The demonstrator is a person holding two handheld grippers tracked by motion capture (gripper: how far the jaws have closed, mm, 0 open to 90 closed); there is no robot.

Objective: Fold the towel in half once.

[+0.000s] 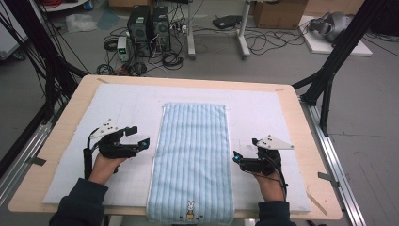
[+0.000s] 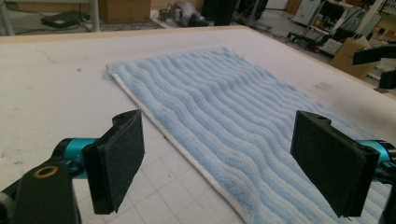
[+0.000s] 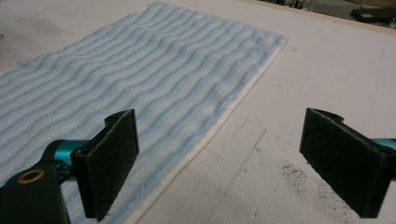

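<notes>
Left gripper (image 1: 139, 137) and right gripper (image 1: 239, 158), jaws spread and holding nothing, flank the blue striped towel (image 1: 194, 155) at its 9 and 3 o'clock edges. Towel lies flat mid-table, long axis 12 to 6 o'clock, rabbit emblem (image 1: 190, 210) at 6, where the hem drapes over the table edge, cut off. White mat (image 1: 131, 108) on wooden table (image 1: 80, 89); grey floor with computer towers (image 1: 149, 26), cables.

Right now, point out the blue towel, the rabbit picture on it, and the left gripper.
blue towel (image 1: 194, 146), high view, middle of the striped cloth.
rabbit picture (image 1: 190, 209), high view, its body.
left gripper (image 1: 137, 135), high view, between its jaws.
</notes>
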